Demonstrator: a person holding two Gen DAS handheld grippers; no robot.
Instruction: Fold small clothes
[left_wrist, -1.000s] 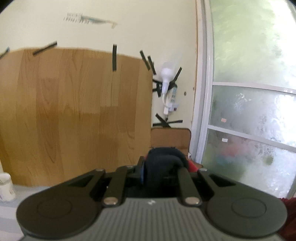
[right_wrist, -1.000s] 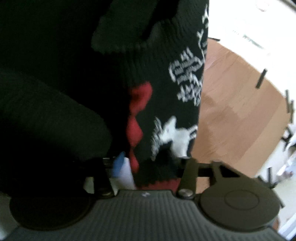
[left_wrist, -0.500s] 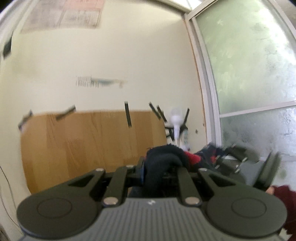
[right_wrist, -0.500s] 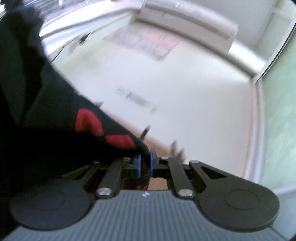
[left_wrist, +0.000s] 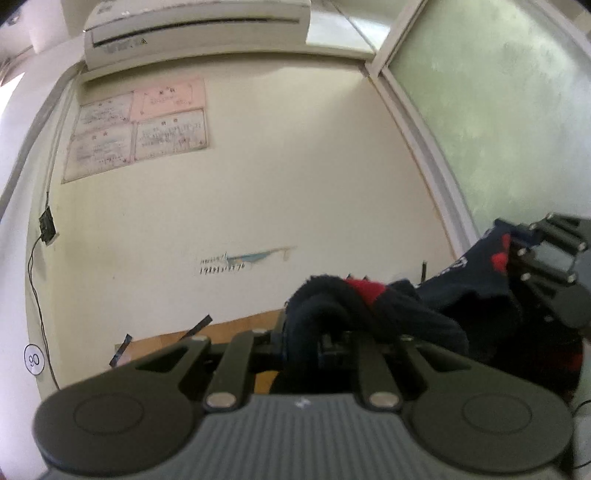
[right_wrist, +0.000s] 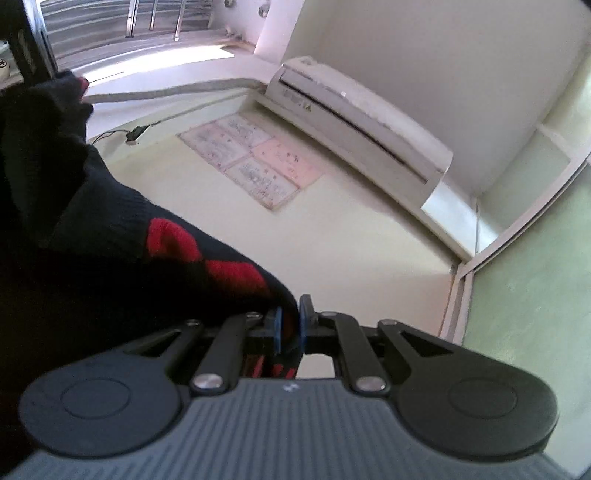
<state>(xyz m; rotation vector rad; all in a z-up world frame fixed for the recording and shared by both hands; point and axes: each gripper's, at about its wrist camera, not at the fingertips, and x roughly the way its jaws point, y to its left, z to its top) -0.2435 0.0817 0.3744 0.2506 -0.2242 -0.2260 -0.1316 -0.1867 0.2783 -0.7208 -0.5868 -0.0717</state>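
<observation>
Both grippers hold the dark knitted garment (right_wrist: 110, 258) up in the air, likely to let it hang open before folding: the left gripper (left_wrist: 314, 332) and the right gripper (right_wrist: 290, 328) each have fingers pinching its edge
</observation>
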